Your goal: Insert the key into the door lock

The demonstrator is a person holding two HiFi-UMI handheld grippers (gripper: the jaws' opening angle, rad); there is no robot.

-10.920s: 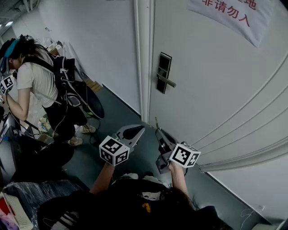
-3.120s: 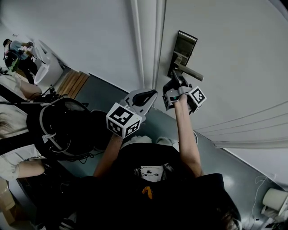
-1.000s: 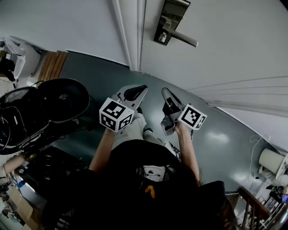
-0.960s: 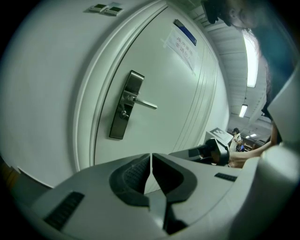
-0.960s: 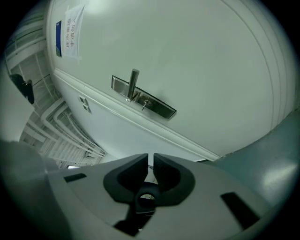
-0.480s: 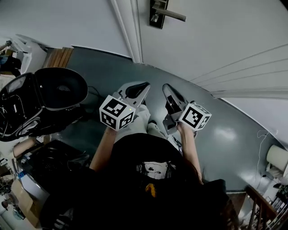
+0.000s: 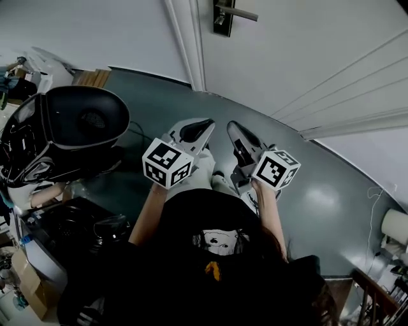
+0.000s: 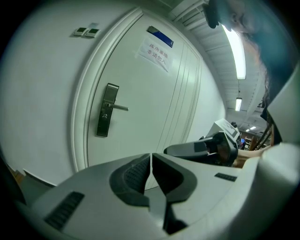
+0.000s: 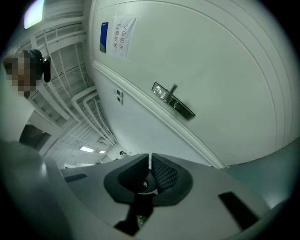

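The dark door lock plate (image 7: 221,19) with its lever handle (image 7: 239,12) is at the top edge of the head view, on the white door (image 7: 299,51). A small bright thing sits on the plate just below the handle; I cannot tell whether it is the key. Both grippers hang low in front of the person, well short of the door. My left gripper (image 7: 207,121) is shut, nothing between its pads (image 8: 136,173). My right gripper (image 7: 231,125) is shut too, and no key sticks out of its tip (image 9: 149,161). The lock (image 8: 107,110) (image 9: 173,102) shows far ahead in both gripper views.
A large black bag (image 7: 70,134) lies on the grey-green floor (image 7: 319,191) at left, near the white door frame (image 7: 185,38). A cardboard box (image 7: 29,280) is at the bottom left and a white roll (image 7: 396,226) at the right edge. A paper sign (image 8: 153,49) hangs on the door.
Three seconds ago my right gripper was up at the lock; it has since come down beside the left one. The person has backed off, and the lock has slid towards the top edge.
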